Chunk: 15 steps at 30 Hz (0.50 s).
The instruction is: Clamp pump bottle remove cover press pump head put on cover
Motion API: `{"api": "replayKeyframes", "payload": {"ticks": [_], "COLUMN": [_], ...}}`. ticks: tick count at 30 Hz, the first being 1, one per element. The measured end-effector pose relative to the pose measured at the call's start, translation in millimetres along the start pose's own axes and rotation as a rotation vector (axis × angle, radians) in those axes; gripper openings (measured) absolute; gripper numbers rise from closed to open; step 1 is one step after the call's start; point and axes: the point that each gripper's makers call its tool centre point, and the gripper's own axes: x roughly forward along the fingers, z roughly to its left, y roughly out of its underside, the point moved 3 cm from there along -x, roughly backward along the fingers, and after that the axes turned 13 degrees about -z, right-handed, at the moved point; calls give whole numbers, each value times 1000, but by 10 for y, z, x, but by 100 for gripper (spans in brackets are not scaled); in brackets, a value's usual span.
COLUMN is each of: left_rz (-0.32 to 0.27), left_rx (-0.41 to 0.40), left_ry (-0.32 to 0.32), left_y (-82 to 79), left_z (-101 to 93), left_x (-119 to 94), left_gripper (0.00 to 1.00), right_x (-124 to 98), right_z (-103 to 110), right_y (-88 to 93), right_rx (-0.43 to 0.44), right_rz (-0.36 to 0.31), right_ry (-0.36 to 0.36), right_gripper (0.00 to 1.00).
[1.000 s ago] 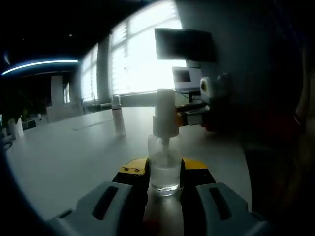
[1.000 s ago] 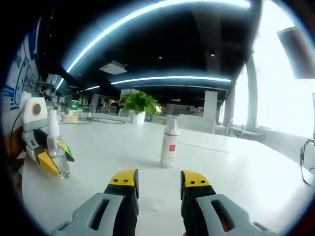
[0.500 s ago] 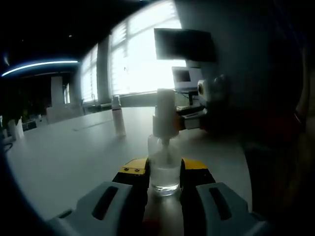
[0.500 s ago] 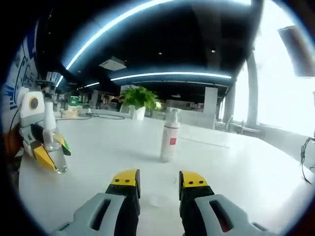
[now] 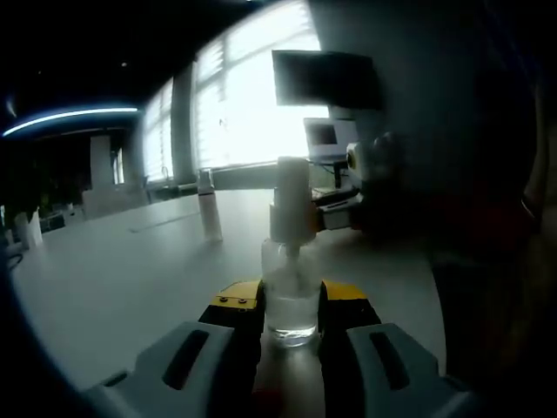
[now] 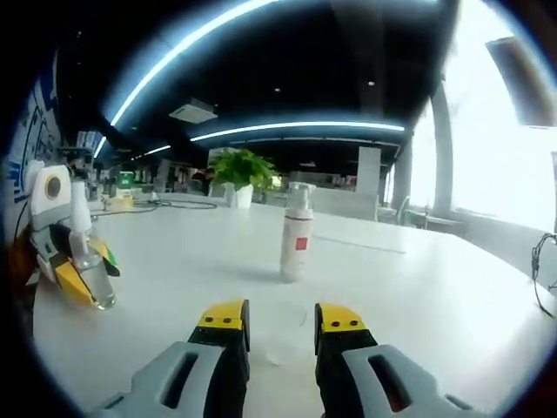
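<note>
Meanwhile: left jaws hold the pump bottle, right jaws stand apart with nothing between

Upright on the table [image 5: 122, 279], the clear pump bottle [image 5: 290, 300] sits clamped at its base between the yellow-tipped jaws of the left gripper [image 5: 291, 300], held low and level over the tabletop. Its white pump head rises above the jaws, backlit by bright windows. A second, white bottle [image 5: 208, 209] stands farther back, and the right gripper [image 5: 344, 209] reaches in from the right, behind the pump head.

From the right gripper view, the right gripper [image 6: 282, 320] hovers low over the table [image 6: 435, 296], jaws parted narrowly and holding nothing. That view shows the white bottle [image 6: 296, 233] ahead with a red label, a potted plant [image 6: 240, 170] beyond it, and at far left the left gripper [image 6: 77, 272] gripping the pump bottle [image 6: 87, 261]
</note>
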Motion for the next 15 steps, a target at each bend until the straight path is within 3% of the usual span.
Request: {"api": "replayKeyframes", "payload": {"ticks": [15], "left_rz": [0], "left_rx": [1], "left_ry": [0], "left_y": [5], "left_z": [10], "left_x": [-3], "left_gripper": [15], "right_x": [-8], "right_z": [-16], "right_y": [21], "right_rx": [-4], "right_rz": [8], "right_ry": [5], "right_gripper": [13]}}
